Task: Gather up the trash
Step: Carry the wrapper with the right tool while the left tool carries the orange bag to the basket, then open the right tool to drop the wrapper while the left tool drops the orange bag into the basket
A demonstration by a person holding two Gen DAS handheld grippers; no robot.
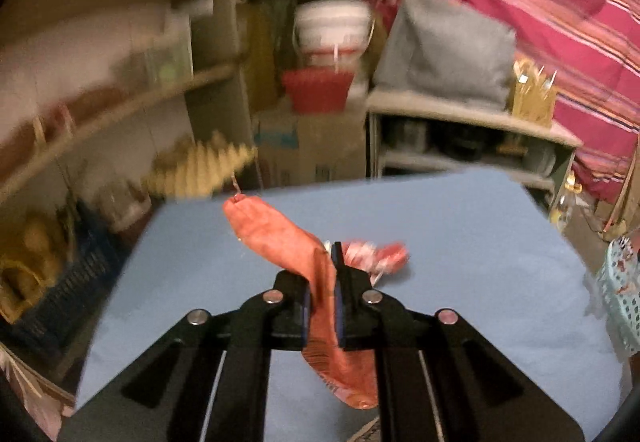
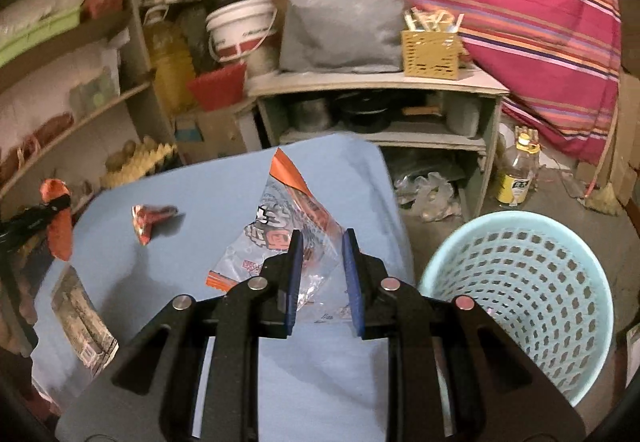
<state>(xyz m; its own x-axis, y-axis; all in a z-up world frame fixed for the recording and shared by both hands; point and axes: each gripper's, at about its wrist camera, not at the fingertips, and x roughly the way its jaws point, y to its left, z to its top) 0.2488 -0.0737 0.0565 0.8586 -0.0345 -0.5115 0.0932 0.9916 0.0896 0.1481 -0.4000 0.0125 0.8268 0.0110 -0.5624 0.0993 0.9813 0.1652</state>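
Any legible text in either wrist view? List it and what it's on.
None readable.
Clear printed plastic wrapper: graphics and print, blurred.
Orange foil wrapper: barcode-like lines only.
Yellow-labelled oil bottle: label too small.
White plastic bucket: band lettering too blurred.

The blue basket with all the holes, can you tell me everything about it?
The basket is a pale blue-green plastic bin, round, with rows of little holes through its wall and a smooth rim. It stands upright on the floor, right beside the table. It looks empty inside. Nothing is touching it; the right gripper holds a clear wrapper nearby.
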